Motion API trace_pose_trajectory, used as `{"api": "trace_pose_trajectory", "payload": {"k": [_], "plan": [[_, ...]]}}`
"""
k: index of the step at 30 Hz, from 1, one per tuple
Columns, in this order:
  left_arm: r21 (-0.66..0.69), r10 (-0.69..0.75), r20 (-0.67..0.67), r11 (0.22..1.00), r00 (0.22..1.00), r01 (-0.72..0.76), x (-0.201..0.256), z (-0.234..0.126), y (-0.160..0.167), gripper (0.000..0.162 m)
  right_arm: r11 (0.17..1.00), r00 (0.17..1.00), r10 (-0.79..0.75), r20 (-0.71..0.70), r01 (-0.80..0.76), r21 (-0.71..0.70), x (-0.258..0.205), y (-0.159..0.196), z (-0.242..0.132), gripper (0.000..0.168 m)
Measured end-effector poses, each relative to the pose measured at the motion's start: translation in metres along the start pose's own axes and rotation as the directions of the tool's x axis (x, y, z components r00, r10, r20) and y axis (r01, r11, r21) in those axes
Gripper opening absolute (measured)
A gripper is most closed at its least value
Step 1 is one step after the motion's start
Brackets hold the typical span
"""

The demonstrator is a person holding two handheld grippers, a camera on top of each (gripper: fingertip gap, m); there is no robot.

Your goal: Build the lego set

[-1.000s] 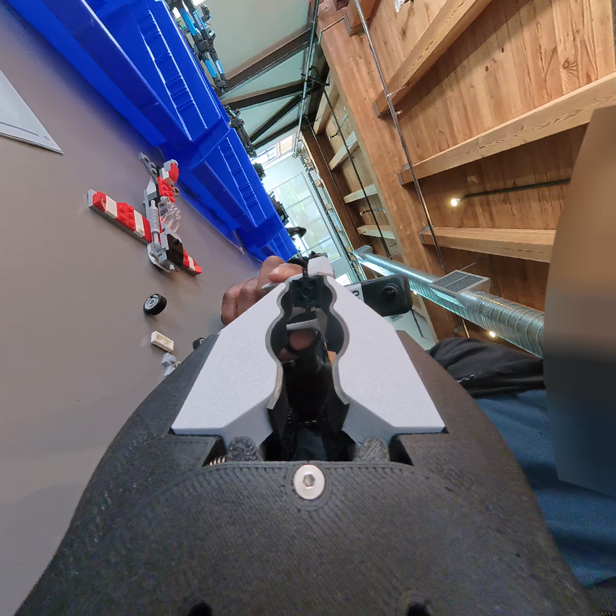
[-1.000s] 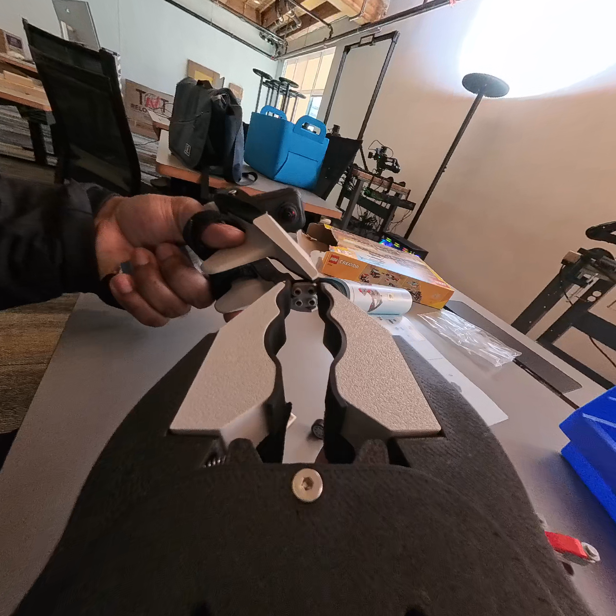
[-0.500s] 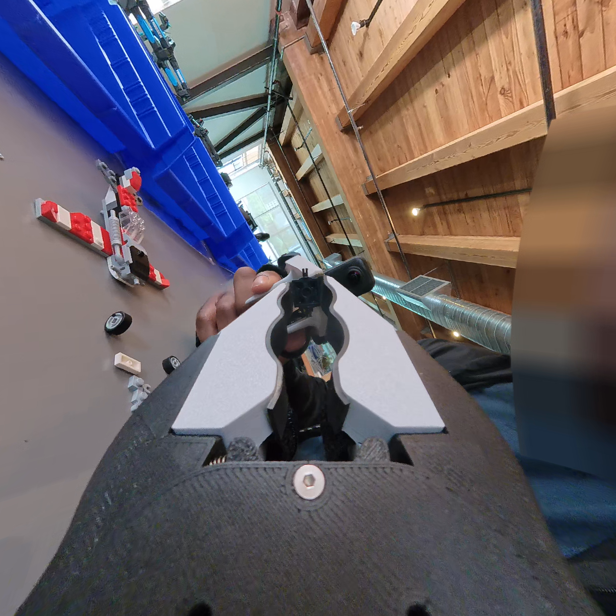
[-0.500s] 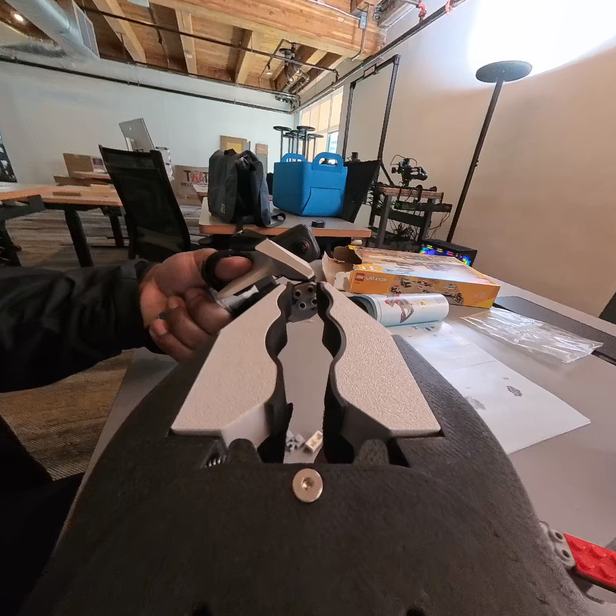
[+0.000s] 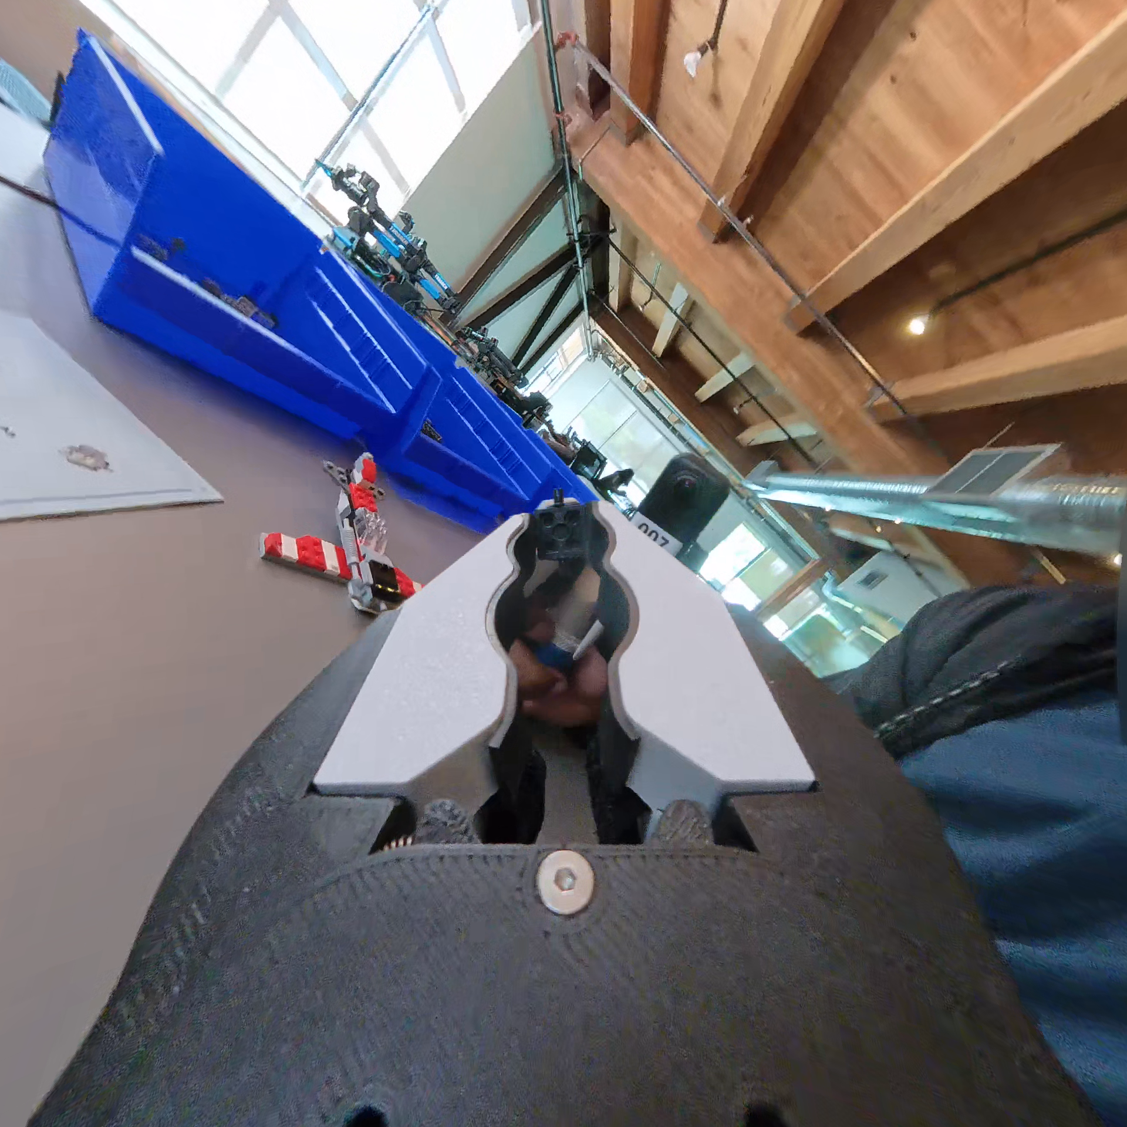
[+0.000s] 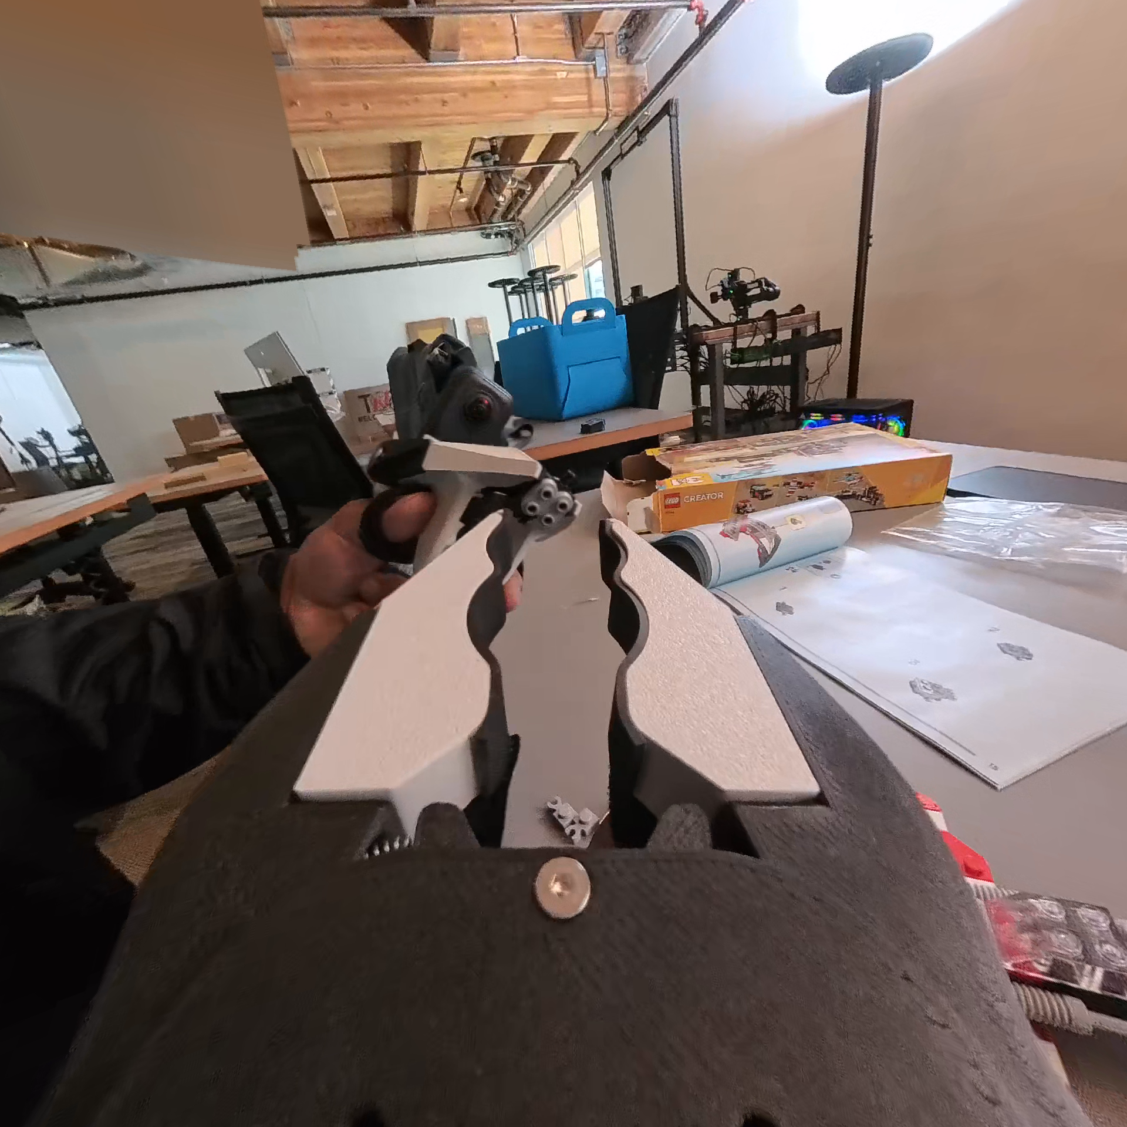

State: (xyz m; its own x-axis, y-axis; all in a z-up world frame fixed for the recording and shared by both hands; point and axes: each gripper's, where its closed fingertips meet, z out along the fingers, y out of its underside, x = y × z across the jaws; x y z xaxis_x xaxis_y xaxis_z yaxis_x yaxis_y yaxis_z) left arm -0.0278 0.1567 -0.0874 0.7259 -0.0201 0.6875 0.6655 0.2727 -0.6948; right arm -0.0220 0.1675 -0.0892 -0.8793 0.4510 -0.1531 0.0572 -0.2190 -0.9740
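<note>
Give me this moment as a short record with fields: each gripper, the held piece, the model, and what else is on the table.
left gripper: shut on dark grey piece
dark grey piece: small, round holes, pinched at the fingertips
right gripper: open, empty
partly built model: red, white and grey, lying on the grey table
instruction booklet: open, beside the set box
loose grey bits: on the table, under the right gripper
blue bins: along the table's far edge

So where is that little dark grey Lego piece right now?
The dark grey piece is pinched in the left gripper, held up off the table, left of the open right gripper.
</note>
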Motion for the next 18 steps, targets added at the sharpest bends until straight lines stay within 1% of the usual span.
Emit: {"api": "trace_pose_trajectory", "payload": {"k": [4,7,10,12,15,18], "plan": [[-0.037,0.105,0.004,0.994,0.994,-0.105,0.006,0.008,0.007,0.017,1.000,1.000,-0.018,0.011,0.018,-0.013,-0.004,0.002,0.001,0.030],[-0.077,0.150,-0.002,0.986,0.989,-0.150,0.007,0.013,0.015,0.018,0.999,0.999,-0.041,0.018,0.041,-0.026,-0.007,0.004,0.003,0.029],[-0.065,0.136,-0.036,0.988,0.990,-0.138,0.012,0.016,0.016,0.018,0.998,0.998,-0.054,0.019,0.054,-0.031,-0.008,0.005,0.003,0.028],[-0.053,0.099,-0.067,0.993,0.993,-0.103,0.014,0.016,0.015,0.017,0.997,0.997,-0.069,0.026,0.070,-0.030,-0.010,0.005,0.003,0.022],[-0.050,0.057,-0.101,0.997,0.993,-0.062,0.016,0.014,0.015,0.018,0.997,0.997,-0.072,0.040,0.074,-0.031,-0.013,0.005,0.003,0.021],[-0.050,0.050,-0.116,0.997,0.992,-0.056,0.018,0.013,0.015,0.017,0.997,0.996,-0.066,0.053,0.068,-0.028,-0.015,0.004,0.003,0.021]]}}
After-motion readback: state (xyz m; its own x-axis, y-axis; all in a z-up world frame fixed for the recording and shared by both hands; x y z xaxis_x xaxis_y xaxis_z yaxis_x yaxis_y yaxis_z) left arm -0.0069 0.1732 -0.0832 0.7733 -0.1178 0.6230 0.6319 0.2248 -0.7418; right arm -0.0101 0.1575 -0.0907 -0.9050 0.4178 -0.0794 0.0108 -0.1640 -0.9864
